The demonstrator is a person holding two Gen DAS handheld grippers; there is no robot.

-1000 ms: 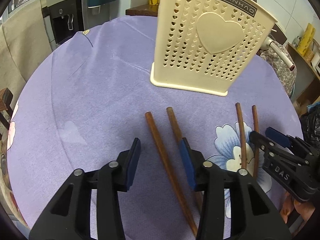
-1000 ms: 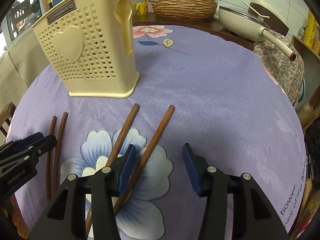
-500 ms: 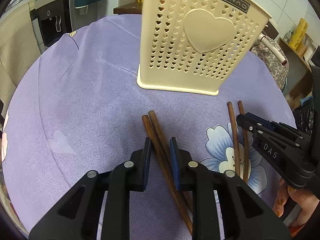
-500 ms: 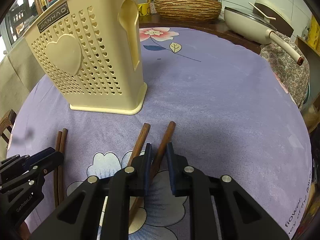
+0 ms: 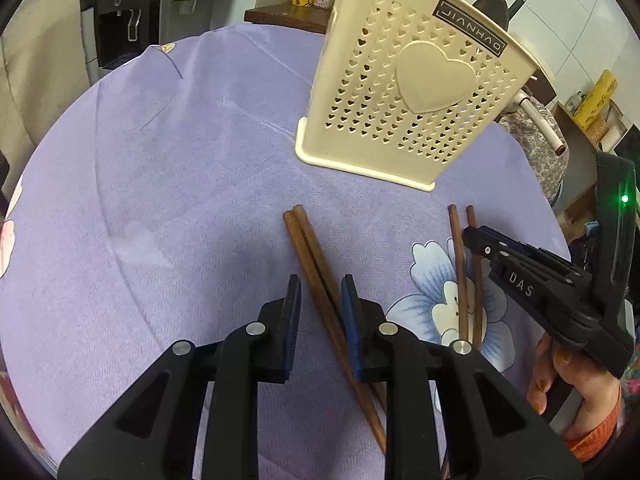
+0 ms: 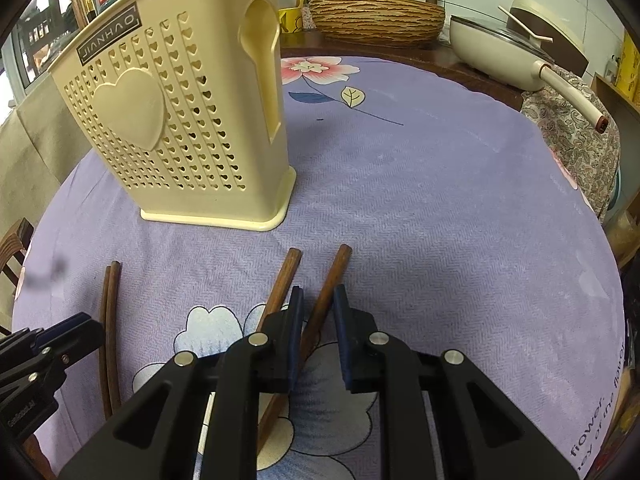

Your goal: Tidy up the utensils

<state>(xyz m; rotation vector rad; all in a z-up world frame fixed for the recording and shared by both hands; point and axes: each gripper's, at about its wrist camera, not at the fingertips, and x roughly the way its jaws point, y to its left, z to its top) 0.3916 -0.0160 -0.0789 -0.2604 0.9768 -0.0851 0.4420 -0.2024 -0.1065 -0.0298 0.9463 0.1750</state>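
**Two grippers clamped on chopsticks beside a cream utensil holder**

A round table under a purple floral tablecloth [image 5: 168,168] carries a cream plastic utensil holder [image 5: 404,96], upright, pierced with small heart-shaped holes and bearing a raised heart on its side.

On the cloth in front of the holder lie two pairs of dark wooden chopsticks. The left gripper [image 5: 320,308] is clenched on the left pair of chopsticks [image 5: 310,252], which lie touching side by side between its blue-padded fingers.

The right gripper [image 6: 318,312] is narrowed around one chopstick [image 6: 332,276] of the right pair; its partner, the other right chopstick [image 6: 286,276], lies just outside the left finger, and the two cross lower down under the gripper.

Seen from the left camera, a hand [image 5: 572,392] holds the right gripper's handle. A cream pan [image 6: 504,52] and a woven basket [image 6: 376,16] sit beyond the table.
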